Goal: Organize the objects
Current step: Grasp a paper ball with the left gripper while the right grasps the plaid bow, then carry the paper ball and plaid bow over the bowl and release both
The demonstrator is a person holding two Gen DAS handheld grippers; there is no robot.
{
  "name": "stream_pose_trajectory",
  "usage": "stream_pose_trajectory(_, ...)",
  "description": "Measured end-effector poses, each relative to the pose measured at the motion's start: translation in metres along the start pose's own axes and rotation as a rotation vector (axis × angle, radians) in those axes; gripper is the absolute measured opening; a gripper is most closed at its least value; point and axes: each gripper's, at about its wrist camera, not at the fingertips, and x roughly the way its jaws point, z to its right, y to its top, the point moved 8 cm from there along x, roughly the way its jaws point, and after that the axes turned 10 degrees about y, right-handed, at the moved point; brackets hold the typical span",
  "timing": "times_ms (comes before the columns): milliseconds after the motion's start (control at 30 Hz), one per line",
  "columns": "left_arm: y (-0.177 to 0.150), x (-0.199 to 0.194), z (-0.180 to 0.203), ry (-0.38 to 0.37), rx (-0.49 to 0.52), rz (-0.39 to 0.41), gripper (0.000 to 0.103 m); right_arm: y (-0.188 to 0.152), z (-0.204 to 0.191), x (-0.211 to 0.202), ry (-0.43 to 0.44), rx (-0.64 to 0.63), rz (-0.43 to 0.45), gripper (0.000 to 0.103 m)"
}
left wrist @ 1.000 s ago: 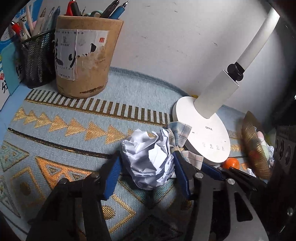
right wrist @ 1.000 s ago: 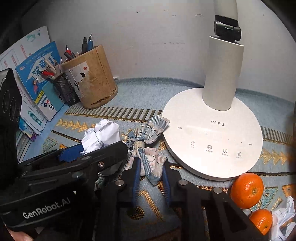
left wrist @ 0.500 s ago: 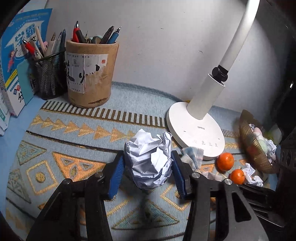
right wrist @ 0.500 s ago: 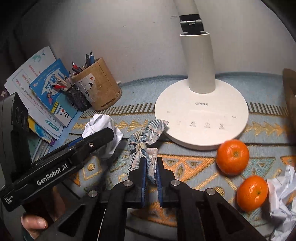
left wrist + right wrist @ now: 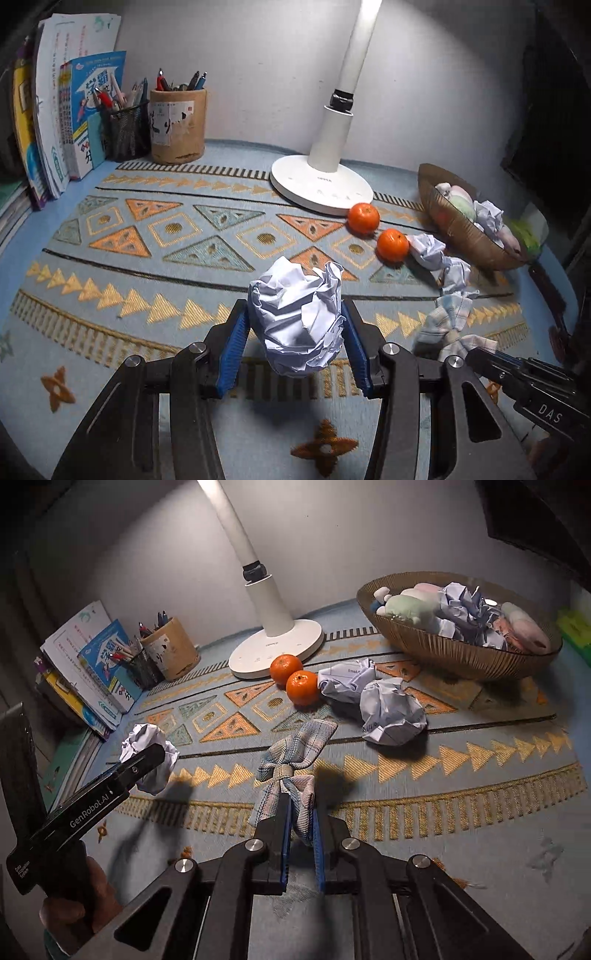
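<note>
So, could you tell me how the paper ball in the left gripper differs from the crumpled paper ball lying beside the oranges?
The held paper ball is lifted off the mat, squeezed between the left gripper; the loose paper ball rests on the patterned mat, untouched. The held one looks plain white; the loose one shows faint printed lines. Both are crumpled white sheets.

We hold both tools raised, tilted downward: the left tool (image 5: 295,343) clamped on a paper ball (image 5: 297,319), the right tool (image 5: 300,834) pinching a plaid bow (image 5: 291,764).

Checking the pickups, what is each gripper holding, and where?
Left gripper: crumpled paper ball, by its sides. Right gripper: plaid bow, by one tail.
</note>
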Motion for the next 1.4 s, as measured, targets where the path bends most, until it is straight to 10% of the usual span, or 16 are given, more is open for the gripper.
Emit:
stream_pose_trajectory(200,-0.009,-0.001,-0.002,-0.009,-0.024,0.031,0.046,-0.025,0.018,0.0,-0.005,0.027,-0.056,0.024)
stream_pose_trajectory(367,-0.009,-0.001,-0.006,-0.042,-0.05,0.037,0.046,-0.023,0.013,0.003,-0.005,0.021,-0.03,0.061)
stream_pose_trajectory(767,-0.01,-0.009,0.012,0.003,0.057,0.098,0.048,-0.009,0.001,0.037,-0.232,-0.12,-0.031,0.056)
stream_pose_trajectory(967,-0.011,-0.012,0.018,0.014,0.087,0.112,0.048,-0.01,-0.004,0.033,-0.193,-0.148,-0.017,0.023)
stream_pose_trajectory(1400,0.067,-0.055,0.127,-0.156,0.201,0.225,0.047,0.071,0.02,-0.091,-0.108,-0.096,0.245,0.022)
